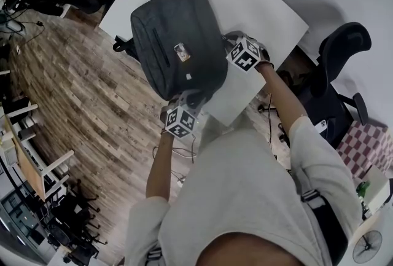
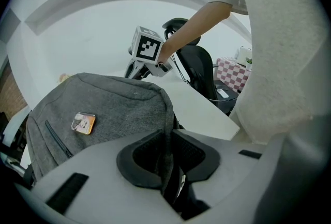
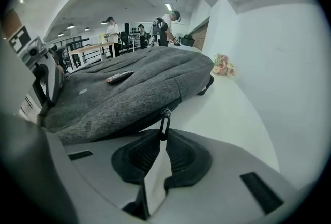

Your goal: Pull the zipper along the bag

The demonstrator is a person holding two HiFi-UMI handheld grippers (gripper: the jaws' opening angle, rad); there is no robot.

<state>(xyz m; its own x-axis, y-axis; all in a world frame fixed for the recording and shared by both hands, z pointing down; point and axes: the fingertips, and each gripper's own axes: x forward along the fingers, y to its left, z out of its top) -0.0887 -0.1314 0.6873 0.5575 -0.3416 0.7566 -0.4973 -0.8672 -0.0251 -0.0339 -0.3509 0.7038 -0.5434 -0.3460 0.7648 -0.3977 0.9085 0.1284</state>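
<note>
bag (image 1: 178, 43): a grey fabric backpack lying flat on the white worktop (image 1: 258, 7), with its near corner jutting over the worktop's edge towards the person.
zipper: its track runs along the bag's side wall, low down on the side facing the right gripper.
zipper pull (image 3: 163, 124): a thin dark tab that stands nearly upright from the slider on that side wall, with its lower end down between the right jaws.
right gripper (image 3: 163, 148): at the bag's right side, pointing steeply down. its jaws are drawn close and nip the lower end of the zipper pull at their tips, and white worktop shows in the gap behind them.
left gripper (image 2: 168, 153): at the bag's near corner, also pointing down. its jaws are pressed onto the bag's piped edge, so a fold of grey fabric sits squeezed between the dark pads.
badge (image 2: 83, 123): a small orange-rimmed tag fixed on the bag's top face, near a slanted zip pocket.
flowers (image 3: 222, 65): a small pink bunch on the worktop beyond the bag's far end, apart from it.
office chair (image 1: 334, 68): black, standing beside the worktop on the person's right.
floor (image 1: 80, 86): wood planks, to the left of the worktop.
people (image 3: 111, 29): several stand at benches far back in the right gripper view.
</note>
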